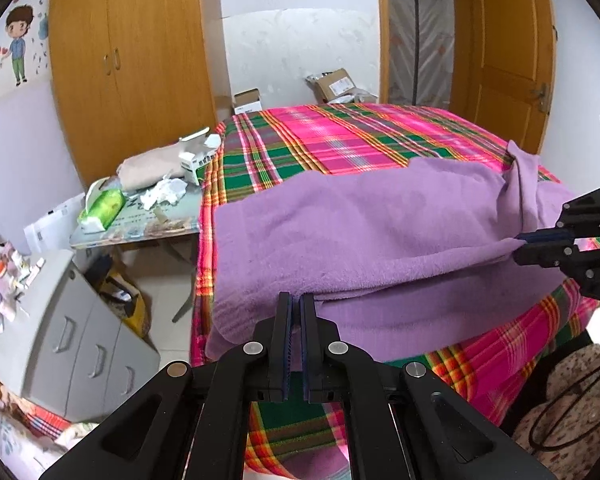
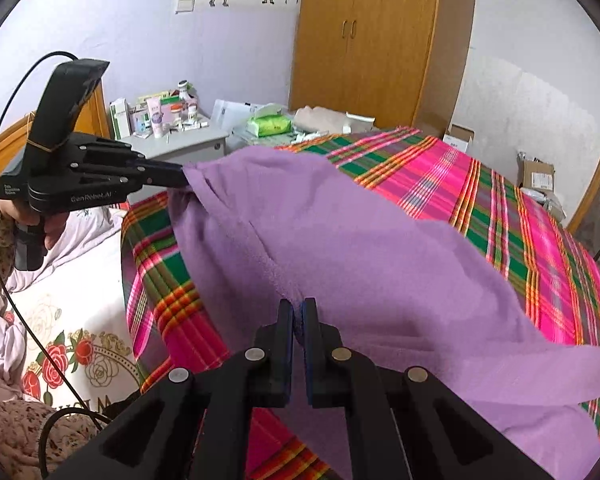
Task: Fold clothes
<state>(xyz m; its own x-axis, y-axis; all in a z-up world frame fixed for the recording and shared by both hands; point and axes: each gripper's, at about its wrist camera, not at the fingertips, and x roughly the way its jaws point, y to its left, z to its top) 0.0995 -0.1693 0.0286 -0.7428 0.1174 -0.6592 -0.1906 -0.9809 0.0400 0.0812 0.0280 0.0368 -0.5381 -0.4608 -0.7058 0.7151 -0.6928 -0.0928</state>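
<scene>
A purple fleece garment (image 1: 360, 232) lies across the near end of a bed covered with a pink and green plaid sheet (image 1: 340, 136). My left gripper (image 1: 297, 298) is shut on the garment's near edge, lifting an upper layer over a lower one. At the right of the left wrist view, my right gripper (image 1: 518, 242) pinches another corner of the same cloth. In the right wrist view the purple garment (image 2: 360, 256) spreads over the plaid sheet (image 2: 500, 200); my right gripper (image 2: 298, 306) is shut on its edge, and my left gripper (image 2: 186, 178) holds the far left corner.
A grey drawer cabinet (image 1: 80, 340) with toiletries stands left of the bed. Beside it, a small table (image 1: 140, 220) carries a green tissue pack (image 1: 102, 208) and clutter. A wooden wardrobe (image 1: 128, 60) and cardboard boxes (image 1: 336, 84) stand at the far wall. A floral quilt (image 2: 72, 320) lies left.
</scene>
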